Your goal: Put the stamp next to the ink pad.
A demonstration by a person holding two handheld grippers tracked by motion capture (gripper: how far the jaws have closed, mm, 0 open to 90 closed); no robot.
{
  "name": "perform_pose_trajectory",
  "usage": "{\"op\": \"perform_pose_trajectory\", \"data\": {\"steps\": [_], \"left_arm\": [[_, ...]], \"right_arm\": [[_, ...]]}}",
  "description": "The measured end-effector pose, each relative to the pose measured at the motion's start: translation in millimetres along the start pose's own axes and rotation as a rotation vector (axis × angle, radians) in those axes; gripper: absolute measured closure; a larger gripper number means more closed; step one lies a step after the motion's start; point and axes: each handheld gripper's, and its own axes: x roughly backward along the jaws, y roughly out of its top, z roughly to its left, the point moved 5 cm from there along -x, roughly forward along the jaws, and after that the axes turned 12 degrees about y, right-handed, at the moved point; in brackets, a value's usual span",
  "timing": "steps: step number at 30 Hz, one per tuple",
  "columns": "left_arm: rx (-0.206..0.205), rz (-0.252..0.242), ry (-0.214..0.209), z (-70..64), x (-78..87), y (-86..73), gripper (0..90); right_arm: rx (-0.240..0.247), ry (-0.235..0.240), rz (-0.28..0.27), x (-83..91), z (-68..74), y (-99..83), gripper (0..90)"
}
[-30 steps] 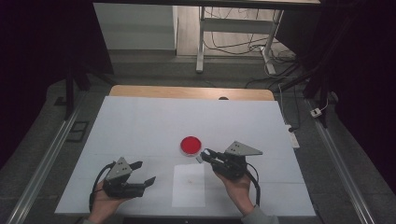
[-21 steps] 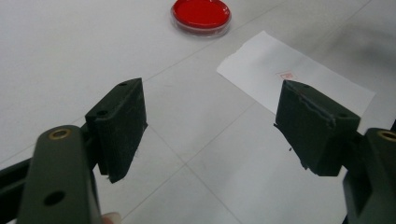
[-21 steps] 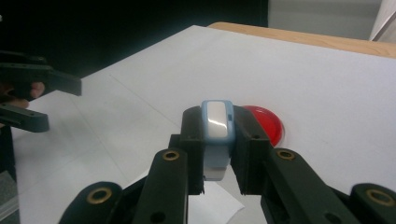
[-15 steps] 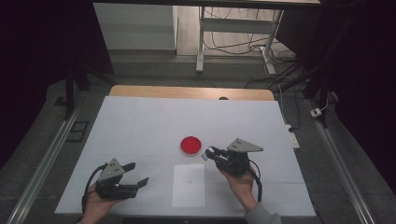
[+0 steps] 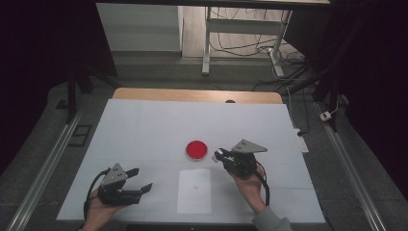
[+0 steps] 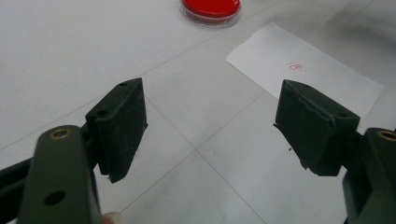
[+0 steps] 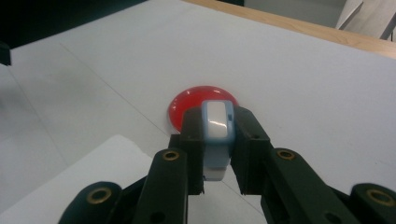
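1. Only print I can spot is a tiny red boxed mark on the white paper sheet (image 6: 306,70), way too small and blurry to actually read.
2. Nothing else has lettering.

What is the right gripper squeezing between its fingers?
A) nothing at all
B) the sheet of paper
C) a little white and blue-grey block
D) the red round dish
C: in the right gripper view, the right gripper is shut on a little white and blue-grey block, while the red round dish sits on the table behind it.
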Motion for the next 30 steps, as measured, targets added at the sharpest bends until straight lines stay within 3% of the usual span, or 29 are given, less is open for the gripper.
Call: {"op": "perform_pose_trajectory", "data": {"steps": [15, 26, 30], "left_arm": [[0.01, 0.012, 0.005, 2.5, -0.5, -1.2, 24.8], [0.011, 0.014, 0.007, 3.2, -0.5, -1.4, 24.8], [0.012, 0.013, 0.009, 3.7, -0.5, -1.5, 24.8]], "right_arm": [[0.026, -0.037, 0.107, -29.2, -16.1, -9.3, 75.2], [0.018, -0.07, 0.139, -40.2, -29.6, -16.0, 74.5], [0.018, -0.074, 0.136, -41.0, -30.8, -16.0, 68.9]]}}
